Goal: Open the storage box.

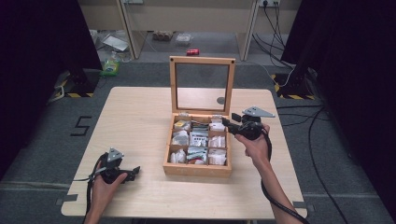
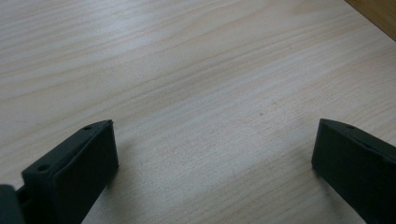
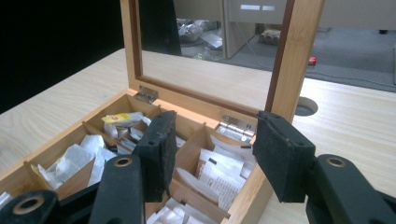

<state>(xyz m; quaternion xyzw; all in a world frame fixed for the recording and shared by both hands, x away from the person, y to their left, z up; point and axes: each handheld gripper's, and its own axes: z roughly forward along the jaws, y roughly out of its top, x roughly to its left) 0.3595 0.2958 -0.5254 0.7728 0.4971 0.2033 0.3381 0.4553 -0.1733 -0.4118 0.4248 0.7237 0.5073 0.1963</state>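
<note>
A wooden box [image 1: 197, 169] stands on the table [image 1: 140, 116] right of centre, its glass-paned lid [image 1: 202, 59] raised upright at the back. Its compartments hold several tea bags [image 1: 198, 140] in white and yellow wrappers. My right gripper [image 1: 227, 122] hovers at the box's rear right corner and points left. In the right gripper view the right gripper [image 3: 215, 116] is open above the rear right compartment and the tea bags [image 3: 224, 175], with nothing between the pads. My left gripper [image 1: 135, 171] rests near the table's front left, open. The left gripper [image 2: 215, 122] has bare wood between its jaws.
A round cable hole [image 1: 221, 100] lies in the table behind the box's right side. Each gripper trails a black cable off the front edge. Beyond the table, boxes and bags lie on the floor, and dark curtains hang at both sides.
</note>
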